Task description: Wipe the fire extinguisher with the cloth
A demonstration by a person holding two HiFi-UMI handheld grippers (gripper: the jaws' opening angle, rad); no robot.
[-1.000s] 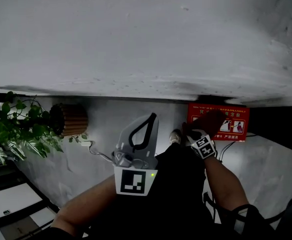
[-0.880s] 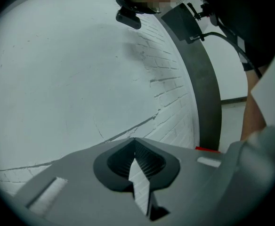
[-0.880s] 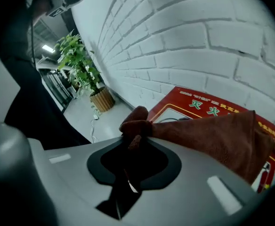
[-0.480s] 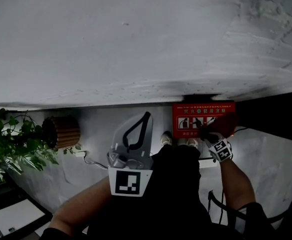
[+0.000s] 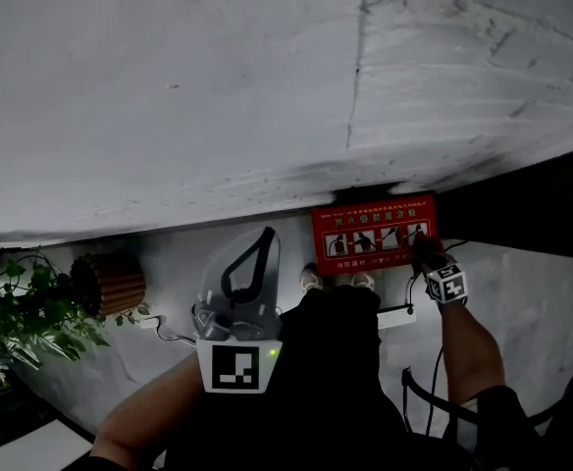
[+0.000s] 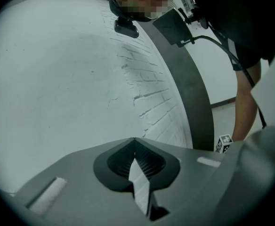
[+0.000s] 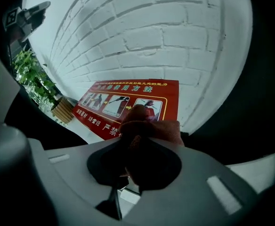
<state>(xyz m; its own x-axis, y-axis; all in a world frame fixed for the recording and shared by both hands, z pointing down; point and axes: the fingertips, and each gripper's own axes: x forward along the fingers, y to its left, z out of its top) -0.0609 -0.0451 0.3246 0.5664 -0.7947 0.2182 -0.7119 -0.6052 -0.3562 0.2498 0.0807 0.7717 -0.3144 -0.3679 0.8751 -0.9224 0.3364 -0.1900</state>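
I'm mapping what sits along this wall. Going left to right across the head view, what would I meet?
leafy plant → brown ribbed pot → left gripper → red sign → right gripper

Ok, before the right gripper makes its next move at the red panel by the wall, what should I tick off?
1. Cloth secured in the right gripper: ok, the fingers are closed on it.
2. Left gripper empty: ok, its fingers are together with nothing between them.
3. Red panel in front of the right gripper: ok, it lies just beyond the cloth.
4. Fire extinguisher itself in sight: not ok, only the panel with its pictograms shows.
5. Cloth already touching the panel: cannot tell.
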